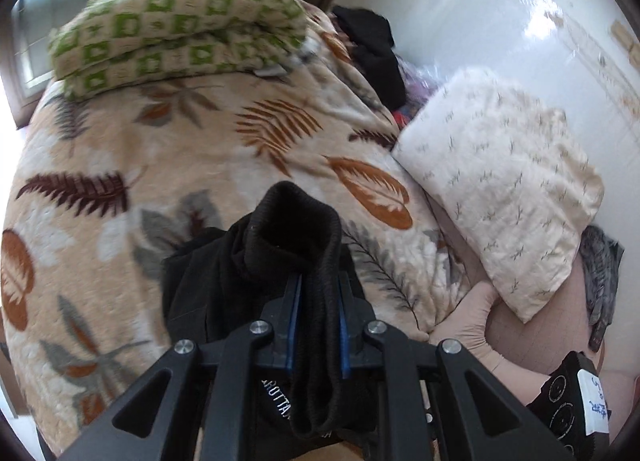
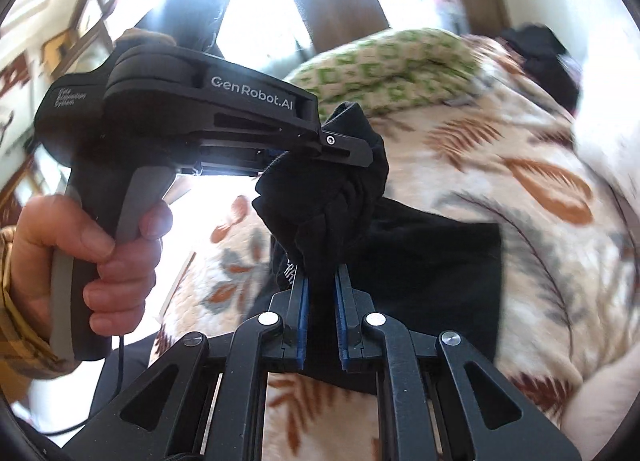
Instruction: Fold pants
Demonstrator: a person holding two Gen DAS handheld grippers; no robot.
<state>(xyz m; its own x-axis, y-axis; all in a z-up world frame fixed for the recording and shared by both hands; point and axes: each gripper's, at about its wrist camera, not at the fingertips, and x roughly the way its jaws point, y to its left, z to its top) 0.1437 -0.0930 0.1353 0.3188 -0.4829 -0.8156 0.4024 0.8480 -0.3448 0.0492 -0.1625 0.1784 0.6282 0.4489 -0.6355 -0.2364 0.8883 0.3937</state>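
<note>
Both my left claw (image 1: 316,301) and right claw (image 2: 320,293) clamp the black pants (image 2: 420,261) above the bed (image 1: 120,165).

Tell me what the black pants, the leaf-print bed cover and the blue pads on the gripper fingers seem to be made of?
Black pants: soft knit, probably cotton or fleece; matte, with a ribbed cuff or band.
Leaf-print bed cover: plush fleece-like blanket; fuzzy, quilted-looking surface.
Blue pads on the right gripper: likely rubber or foam; smooth and dull. The gripper frames look like black moulded plastic with metal pins.
</note>
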